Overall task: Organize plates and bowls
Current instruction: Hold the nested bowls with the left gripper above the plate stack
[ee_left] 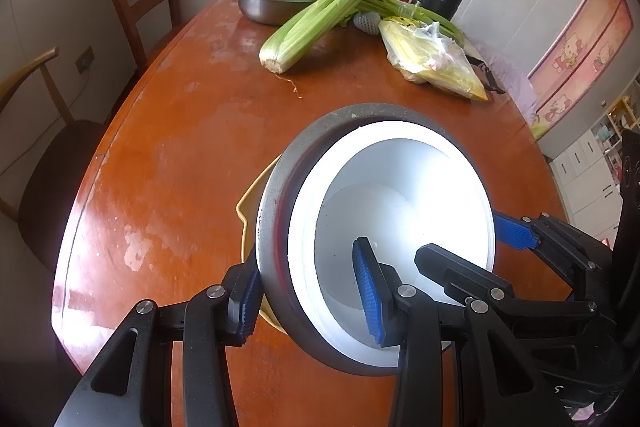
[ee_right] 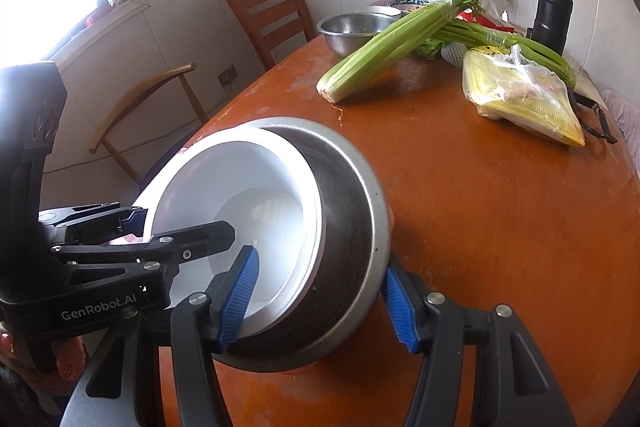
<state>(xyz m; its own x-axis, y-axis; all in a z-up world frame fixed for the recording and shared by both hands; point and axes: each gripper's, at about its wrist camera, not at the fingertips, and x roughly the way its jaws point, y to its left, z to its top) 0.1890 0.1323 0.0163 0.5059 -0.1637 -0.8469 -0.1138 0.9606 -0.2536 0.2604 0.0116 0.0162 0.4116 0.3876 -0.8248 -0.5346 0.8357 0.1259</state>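
1. At the far left, two chairs stand off the edge of the wooden table (ee_left: 168,131); neither matters to the move.
2. The left gripper (ee_left: 308,291) pinches the near-left wall of the stacked bowls: its outer finger lies against the outside of the steel bowl (ee_left: 276,227), its inner blue pad sits inside the white bowl (ee_left: 400,195), and both walls are clamped between them.
3. The white bowl is nested inside the steel bowl, and the pair tilts with its mouth turned toward the cameras. Under the stack's left side a yellow rim (ee_left: 250,195) shows, seemingly a plate or dish lying on the table; whether the stack touches it cannot be told.
4. The right gripper (ee_right: 320,303) pinches the opposite side of the same stack, one pad inside the white bowl (ee_right: 240,195) and the other against the steel bowl's (ee_right: 352,211) outer wall.
5. The relation that counts: the stack lies directly between the two grippers, each holding one side of the rim, so neither hand is nearer. As a judgement, lowering it squarely onto the yellow piece needs both hands to level the tilt together.
6. Farther right and back, celery (ee_right: 384,51), a steel basin (ee_right: 352,27), a yellow bag (ee_right: 524,103) and a black flask (ee_right: 552,11) sit well apart from the stack.
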